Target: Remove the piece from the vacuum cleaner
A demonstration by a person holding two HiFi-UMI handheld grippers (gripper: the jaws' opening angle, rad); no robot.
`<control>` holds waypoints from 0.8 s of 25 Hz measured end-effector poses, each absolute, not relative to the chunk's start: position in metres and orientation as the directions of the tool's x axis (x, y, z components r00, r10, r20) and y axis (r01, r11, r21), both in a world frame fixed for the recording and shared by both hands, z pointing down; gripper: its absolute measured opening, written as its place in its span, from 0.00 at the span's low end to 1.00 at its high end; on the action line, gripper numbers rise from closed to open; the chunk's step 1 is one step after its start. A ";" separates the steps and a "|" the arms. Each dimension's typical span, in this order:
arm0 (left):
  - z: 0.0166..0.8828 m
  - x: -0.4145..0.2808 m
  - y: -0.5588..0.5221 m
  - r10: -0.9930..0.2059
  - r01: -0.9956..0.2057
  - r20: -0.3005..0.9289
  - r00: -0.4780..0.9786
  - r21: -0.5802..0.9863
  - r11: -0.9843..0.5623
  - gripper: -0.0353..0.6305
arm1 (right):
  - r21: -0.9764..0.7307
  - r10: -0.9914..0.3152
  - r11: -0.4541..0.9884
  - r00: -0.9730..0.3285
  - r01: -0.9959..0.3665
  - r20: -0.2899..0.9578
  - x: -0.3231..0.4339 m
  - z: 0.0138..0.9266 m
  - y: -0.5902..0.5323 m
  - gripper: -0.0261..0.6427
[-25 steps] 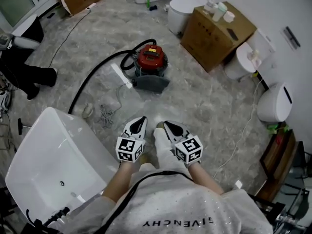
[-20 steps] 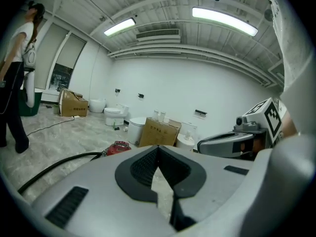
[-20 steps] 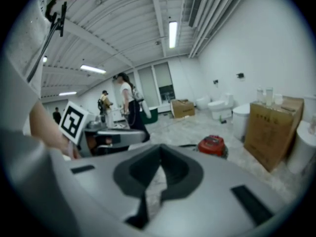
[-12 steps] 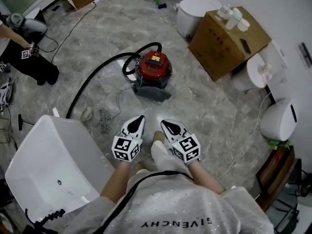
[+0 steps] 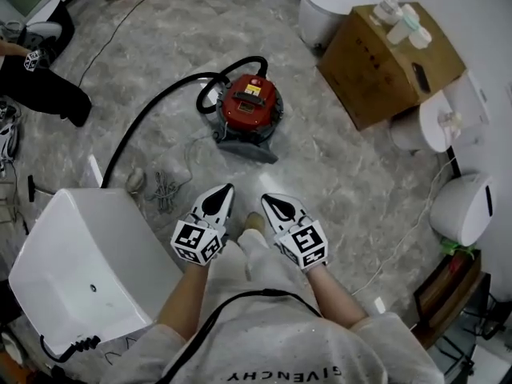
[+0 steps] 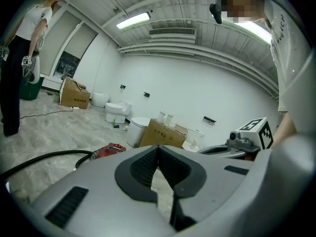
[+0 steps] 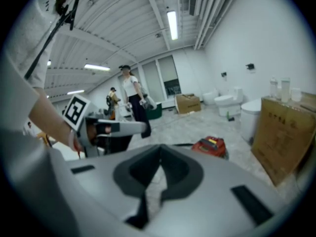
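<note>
**Operator:** What state are the two tools in?

**Instructor:** Both are closed and empty. Your left hand-held gripper [image 5: 224, 194] has its jaws pressed together with nothing between them. Your right hand-held gripper [image 5: 274, 205] is the same. You hold them side by side in front of your body, tips pointing forward.

**Operator:** Where is the unit?

**Instructor:** The red vacuum cleaner [image 5: 250, 102] stands on the floor [image 5: 344, 174], straight ahead of both tools and well apart from them. It is out of reach from your present stance. It sits roughly on the centre line between the two tips, so neither side is clearly nearer.

**Operator:** Which way do its parts run?

**Instructor:** The canister itself is round. The black hose [image 6: 54, 154] loops at the canister's left side, then trails away to your left and back toward you, passing near the white tub [image 5: 80, 246]. A grey part [image 5: 246, 142] lies at the canister's near edge, facing you. A cardboard box [image 5: 384, 54] stands off to the right, clear of the approach.

**Operator:** Which piece do I remove?

**Instructor:** The views do not settle this. If it is the hose, your left hand-held gripper is on the correct side. If it is the grey part, either tool can probably reach it. In both cases, step closer first, then open the jaws before contact.
</note>
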State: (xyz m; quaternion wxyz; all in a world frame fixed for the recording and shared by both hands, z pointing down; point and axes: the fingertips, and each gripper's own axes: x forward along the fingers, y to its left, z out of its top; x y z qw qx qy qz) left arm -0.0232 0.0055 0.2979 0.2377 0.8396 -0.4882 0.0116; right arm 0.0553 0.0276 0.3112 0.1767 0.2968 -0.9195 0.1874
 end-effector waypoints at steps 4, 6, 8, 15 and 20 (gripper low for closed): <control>0.321 -0.019 -0.015 -0.803 -0.828 0.278 0.527 0.378 -0.413 0.09 | -0.255 -0.474 0.749 -0.763 -0.612 0.439 0.056 0.335 0.008 0.06; 0.333 -0.019 -0.024 -0.794 -0.828 0.293 0.533 0.371 -0.420 0.09 | -0.268 -0.472 0.743 -0.763 -0.614 0.441 0.052 0.348 -0.001 0.06; 0.347 -0.018 -0.035 -0.783 -0.826 0.306 0.542 0.366 -0.428 0.09 | -0.278 -0.468 0.736 -0.761 -0.617 0.450 0.049 0.361 -0.012 0.06; 0.416 -0.005 -0.073 -0.705 -0.787 0.361 0.610 0.380 -0.487 0.09 | -0.286 -0.390 0.763 -0.766 -0.580 0.512 0.034 0.419 -0.044 0.06; 0.464 -0.001 -0.099 -0.637 -0.746 0.389 0.666 0.373 -0.552 0.09 | -0.298 -0.379 0.748 -0.751 -0.593 0.541 0.028 0.464 -0.072 0.06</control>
